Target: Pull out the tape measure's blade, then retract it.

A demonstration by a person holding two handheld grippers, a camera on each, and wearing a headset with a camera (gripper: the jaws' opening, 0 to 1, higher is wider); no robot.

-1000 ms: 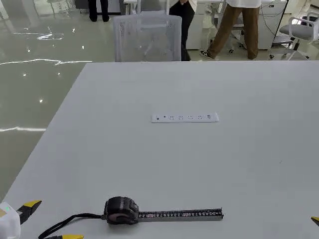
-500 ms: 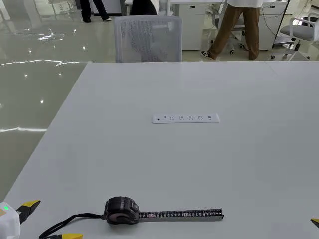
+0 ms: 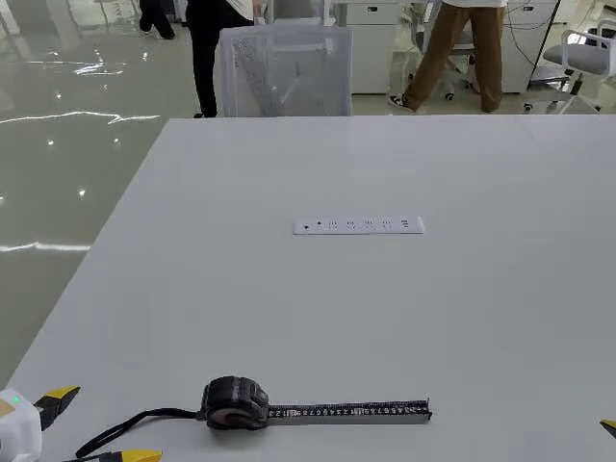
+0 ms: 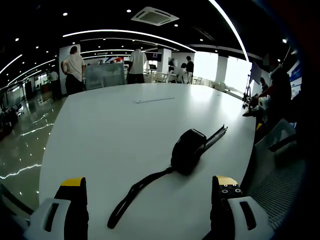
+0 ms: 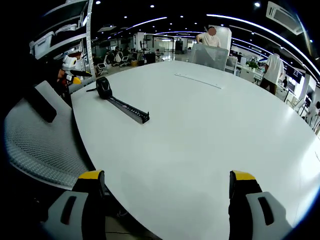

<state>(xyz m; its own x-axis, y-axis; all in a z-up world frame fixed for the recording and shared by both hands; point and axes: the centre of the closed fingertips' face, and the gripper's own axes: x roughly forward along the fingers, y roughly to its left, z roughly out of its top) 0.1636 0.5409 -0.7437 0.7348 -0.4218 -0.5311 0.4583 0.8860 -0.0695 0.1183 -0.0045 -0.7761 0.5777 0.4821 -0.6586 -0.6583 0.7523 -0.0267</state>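
Note:
A black tape measure [image 3: 234, 402] lies near the table's front edge, its blade [image 3: 351, 413] pulled out flat to the right and its black strap [image 3: 125, 430] trailing left. My left gripper [image 3: 96, 427] stands open at the bottom left, its yellow tips on either side of the strap's end, and holds nothing. In the left gripper view the tape measure [image 4: 187, 150] lies ahead of the open left gripper [image 4: 150, 182]. My right gripper [image 5: 167, 176] is open and empty at the table's edge, well away from the blade's end [image 5: 144, 118]; one yellow fingertip [image 3: 608, 424] shows at the lower right.
A white power strip [image 3: 357, 226] lies mid-table. A mesh chair [image 3: 284, 72] stands behind the far edge, with people standing and walking beyond it. The white table [image 3: 433, 308] drops off to a glossy floor on the left.
The tape measure and both grippers have stayed where they were. People behind the table have walked on.

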